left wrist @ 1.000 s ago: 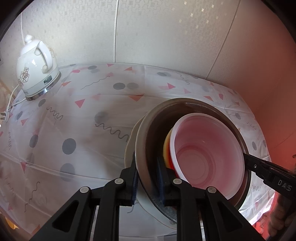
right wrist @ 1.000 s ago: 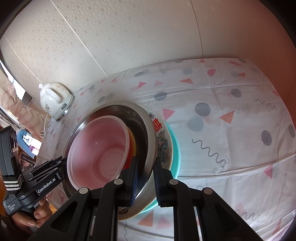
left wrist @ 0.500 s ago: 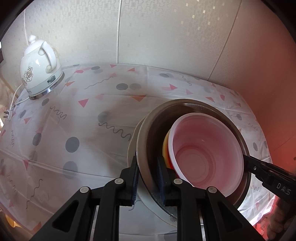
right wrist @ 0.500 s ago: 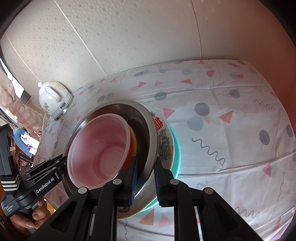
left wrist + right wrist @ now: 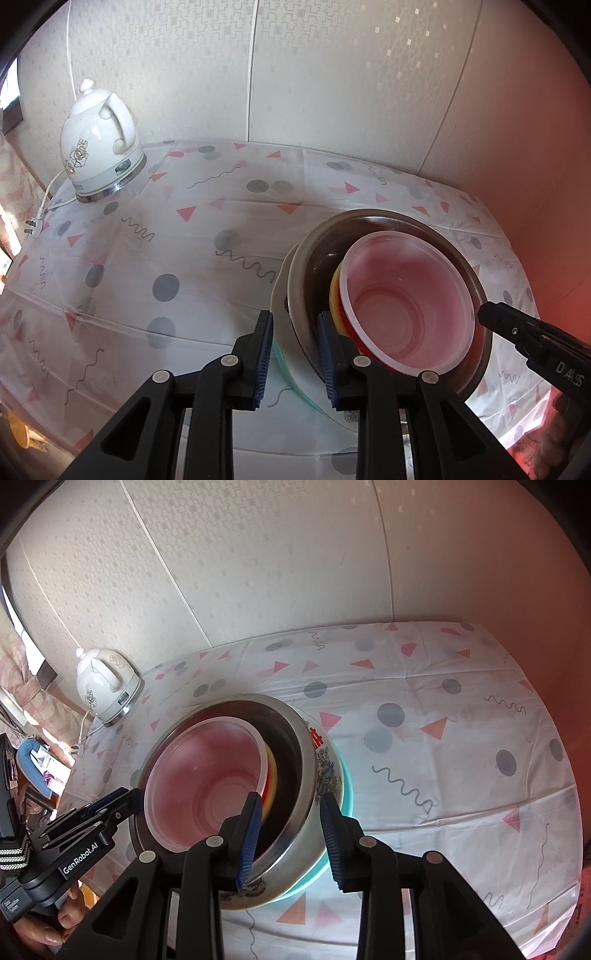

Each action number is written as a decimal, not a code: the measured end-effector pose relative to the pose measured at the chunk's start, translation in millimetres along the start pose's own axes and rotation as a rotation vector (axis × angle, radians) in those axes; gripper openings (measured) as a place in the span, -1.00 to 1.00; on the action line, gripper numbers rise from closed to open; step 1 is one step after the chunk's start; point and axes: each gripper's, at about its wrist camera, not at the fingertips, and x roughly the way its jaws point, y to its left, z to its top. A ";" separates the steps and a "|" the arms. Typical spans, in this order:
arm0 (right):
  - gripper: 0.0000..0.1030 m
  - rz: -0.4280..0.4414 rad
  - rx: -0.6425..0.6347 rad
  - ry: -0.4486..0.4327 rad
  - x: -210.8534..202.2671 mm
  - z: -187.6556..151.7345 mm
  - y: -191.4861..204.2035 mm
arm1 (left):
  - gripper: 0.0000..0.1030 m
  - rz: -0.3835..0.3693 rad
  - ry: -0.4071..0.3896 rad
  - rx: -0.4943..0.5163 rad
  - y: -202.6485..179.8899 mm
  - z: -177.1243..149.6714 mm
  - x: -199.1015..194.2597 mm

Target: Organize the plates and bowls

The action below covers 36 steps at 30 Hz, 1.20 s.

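A nested stack stands on the table: a clear pinkish plastic bowl [image 5: 402,299] on top, red and yellow bowls under it, all inside a steel bowl [image 5: 310,258], which sits in a white patterned ceramic bowl [image 5: 325,771] over a teal plate [image 5: 345,794]. My left gripper [image 5: 295,354] is open, its jaws straddling the stack's near rim. My right gripper [image 5: 291,838] is open, its jaws either side of the steel and ceramic rims on the opposite side. The same stack shows in the right wrist view with the plastic bowl [image 5: 207,779] on top.
A white electric kettle [image 5: 99,144] stands on its base at the table's far left corner, its cord and plug [image 5: 31,227] trailing off the left edge. The table has a patterned plastic cloth [image 5: 443,709]. Walls close behind and at right.
Both grippers have opened, letting go of the stack's rims; the stack now rests on the table. The views shifted slightly back.
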 end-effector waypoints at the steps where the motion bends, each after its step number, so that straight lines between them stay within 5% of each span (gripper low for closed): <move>1: -0.35 -0.007 -0.001 -0.004 -1.4 -0.2 0.5 | -0.50 0.005 -0.008 0.000 0.4 -0.4 -2.6; 8: -0.33 -0.092 0.005 -0.091 -19.5 -1.6 4.2 | -0.44 0.056 -0.082 -0.008 4.2 -3.0 -24.9; 20: -0.01 -0.157 -0.065 -0.203 -34.2 -18.9 49.6 | -0.22 0.156 -0.241 -0.042 5.6 -16.1 -65.5; 36: 0.00 -0.143 -0.101 -0.201 -31.8 -23.8 62.0 | -0.08 0.166 -0.271 -0.014 -2.8 -20.7 -73.5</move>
